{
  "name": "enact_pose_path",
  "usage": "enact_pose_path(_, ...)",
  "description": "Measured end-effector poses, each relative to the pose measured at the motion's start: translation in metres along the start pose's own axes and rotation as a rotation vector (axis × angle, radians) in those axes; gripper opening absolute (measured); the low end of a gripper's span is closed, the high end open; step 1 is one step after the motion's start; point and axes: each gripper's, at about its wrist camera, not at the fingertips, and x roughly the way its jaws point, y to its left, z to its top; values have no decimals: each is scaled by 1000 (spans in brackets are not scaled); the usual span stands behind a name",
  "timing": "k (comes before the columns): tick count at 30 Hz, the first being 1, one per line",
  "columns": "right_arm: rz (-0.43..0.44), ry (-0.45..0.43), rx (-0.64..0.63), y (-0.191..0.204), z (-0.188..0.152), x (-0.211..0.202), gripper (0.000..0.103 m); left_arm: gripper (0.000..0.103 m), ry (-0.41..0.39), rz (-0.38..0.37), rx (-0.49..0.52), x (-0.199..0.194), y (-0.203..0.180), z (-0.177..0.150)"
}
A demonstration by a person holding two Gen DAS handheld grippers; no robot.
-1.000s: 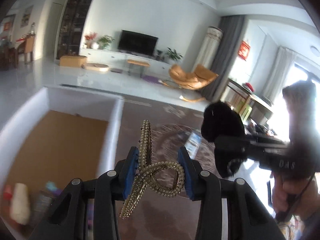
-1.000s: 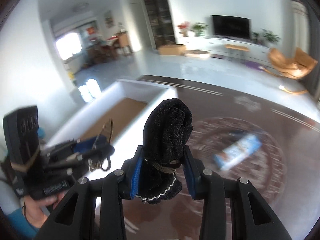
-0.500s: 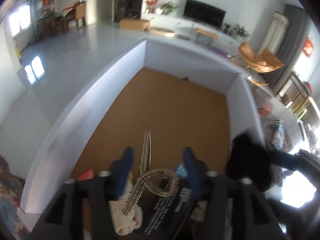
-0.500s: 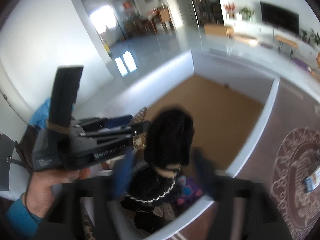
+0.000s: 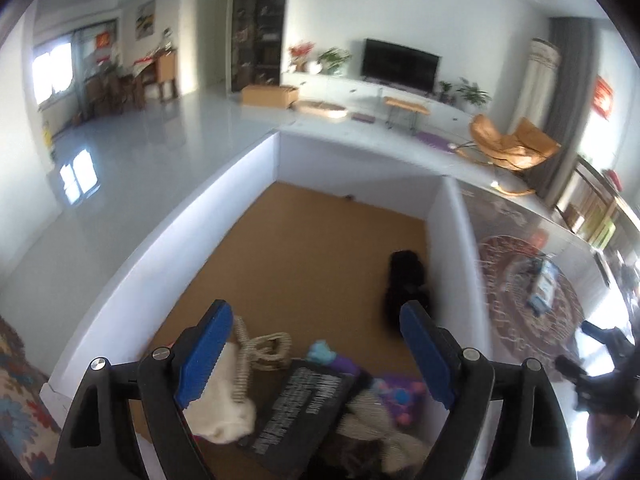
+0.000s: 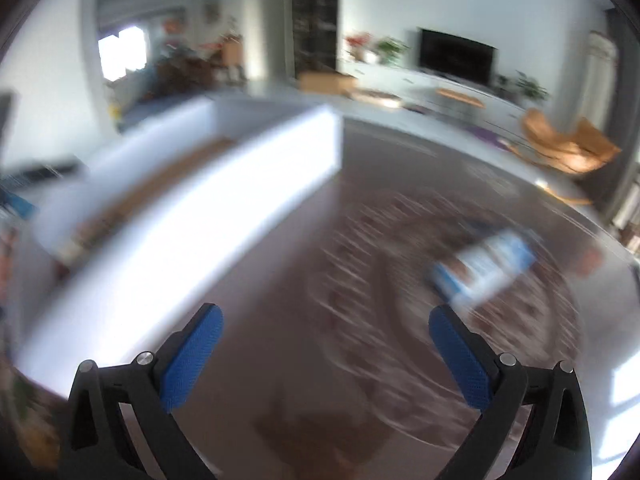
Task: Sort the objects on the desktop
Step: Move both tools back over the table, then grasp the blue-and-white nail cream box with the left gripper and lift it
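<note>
Since both tongs gape wide and hold nothing, the risk is the right tongs [image 6: 326, 354] overshooting the blue packet [image 6: 486, 270] lying ahead to their right on the table; that view is heavily blurred. A second ago each carried something; now the hair clip [image 5: 262, 350] and black cloth [image 5: 406, 284] lie in the box [image 5: 160, 248] just beyond the left tongs [image 5: 314, 354].

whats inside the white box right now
In the white box, on its brown floor: a black fuzzy item, a gold hair clip, a cream cloth, a black printed card and purple bits. The pile hides whatever lies underneath.
</note>
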Motion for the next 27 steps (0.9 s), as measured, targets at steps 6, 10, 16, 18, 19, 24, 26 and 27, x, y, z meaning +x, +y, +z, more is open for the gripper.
enact_pose_path(6, -212, 118, 210, -139, -84, 6, 103, 91, -38, -226, 213, -31, -124, 12)
enact_pose_path(10, -216, 130, 327, -189, -105, -1, 103, 101, 12, -326, 370, -8, -215, 8)
enact_pose_path(16, -225, 124, 343, -196, -108, -9, 103, 101, 136, -290, 543, 90, -316, 5)
enact_pose_path(18, -225, 123, 343, -197, -111, -13, 103, 101, 151, -269, 584, 111, -337, 2)
enact_pose_path(19, -225, 123, 342, -197, -111, -14, 103, 101, 158, -262, 618, 126, -352, 3)
enact_pose_path(24, -225, 123, 342, -196, -111, -13, 103, 101, 193, -246, 728, 175, -404, 10)
enact_pose_path(26, -225, 123, 342, -196, -112, -13, 103, 101, 220, -247, 736, 194, -415, 10)
enact_pose_path(27, -225, 123, 342, -197, -112, -14, 103, 101, 229, -242, 736, 204, -420, 9)
